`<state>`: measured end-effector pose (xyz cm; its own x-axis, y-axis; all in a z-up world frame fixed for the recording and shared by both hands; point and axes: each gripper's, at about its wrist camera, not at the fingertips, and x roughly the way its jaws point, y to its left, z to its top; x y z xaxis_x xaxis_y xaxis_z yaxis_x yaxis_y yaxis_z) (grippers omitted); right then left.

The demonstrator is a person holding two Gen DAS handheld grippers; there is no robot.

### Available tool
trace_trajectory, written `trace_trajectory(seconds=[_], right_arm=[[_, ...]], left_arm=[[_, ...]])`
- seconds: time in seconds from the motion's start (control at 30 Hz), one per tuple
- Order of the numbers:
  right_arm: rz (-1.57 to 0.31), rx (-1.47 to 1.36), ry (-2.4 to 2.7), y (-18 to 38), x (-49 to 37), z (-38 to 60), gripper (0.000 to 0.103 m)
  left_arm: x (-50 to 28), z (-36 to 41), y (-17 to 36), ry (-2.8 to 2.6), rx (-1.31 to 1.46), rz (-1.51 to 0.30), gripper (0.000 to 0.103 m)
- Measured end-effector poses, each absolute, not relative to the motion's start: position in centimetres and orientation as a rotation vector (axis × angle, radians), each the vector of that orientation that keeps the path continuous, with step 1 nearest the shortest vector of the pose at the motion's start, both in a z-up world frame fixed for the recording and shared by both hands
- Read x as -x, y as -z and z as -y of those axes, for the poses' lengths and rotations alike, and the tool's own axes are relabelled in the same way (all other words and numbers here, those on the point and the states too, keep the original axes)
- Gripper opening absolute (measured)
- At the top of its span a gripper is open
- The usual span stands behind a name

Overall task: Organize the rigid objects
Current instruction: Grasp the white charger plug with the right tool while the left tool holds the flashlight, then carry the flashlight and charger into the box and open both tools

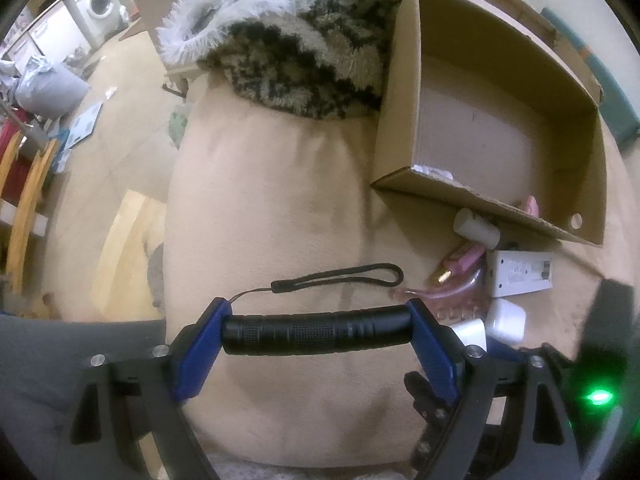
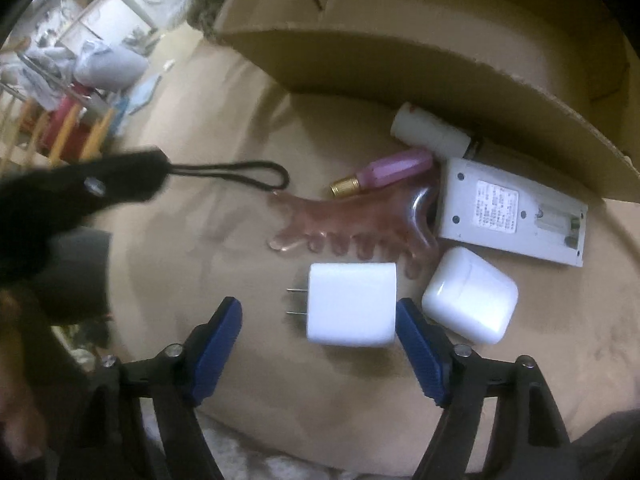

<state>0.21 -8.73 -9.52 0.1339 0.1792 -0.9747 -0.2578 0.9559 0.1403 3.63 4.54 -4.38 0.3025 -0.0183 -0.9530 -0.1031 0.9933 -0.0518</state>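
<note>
Torch is seen in the left wrist view, clamped end to end between the pads of the left gripper, its long axis lying across the lower middle of the frame and its strap trailing on the beige cushion. The box stands open at the upper right of that frame, up and to the right of the torch.

In the right wrist view the right gripper is spread over the charger, which rests on the cushion at lower centre. Its prongs point toward the left pad, with a clear gap there, while its flat back lies just beside the right pad; no squeeze is seen. The right gripper is judged nearer to the charger, so a slight shift rightward in the frame would centre it. The earbud case lies just right of that pad, near enough to be nudged.
</note>
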Motion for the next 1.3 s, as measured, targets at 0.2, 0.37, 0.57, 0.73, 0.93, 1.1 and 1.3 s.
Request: trace_trajectory(seconds=[0.2,0.37,0.57,0.73,0.93,1.1,1.3], right_arm=[[-1.383,0.100,-0.279,10.5,-0.1,8.8,0.062],[-1.349,0.113,-0.308,9.3,0.7,9.5,0.061],[-1.319,0.046,-0.318,6.9,1.7,11.5,0.060],[-1.268,-0.060,-0.287,3.4,2.5,14.4,0.060],[-1.133,-0.202,-0.190,-2.6,2.6,17.5,0.060],[-1.037,-0.296,-0.109,-6.9,3.1,18.7,0.060],[-0.922,-0.338,-0.140,-12.0,1.1,17.7,0.060]], left_arm=[[-3.5,-4.3,4.3,-0.043,0.114,-1.260,0.086],[-3.5,-4.0,4.5,-0.036,0.111,-1.267,0.086],[-3.0,-3.7,4.4,-0.031,0.126,-1.264,0.086],[-1.8,-3.2,3.5,-0.001,0.108,-1.244,0.086],[-2.6,-2.3,0.7,0.100,0.071,-1.256,0.086],[-3.4,-2.2,-3.9,0.199,0.007,-1.152,0.086],[-3.6,-2.9,-6.7,0.211,0.026,-1.120,0.086]])
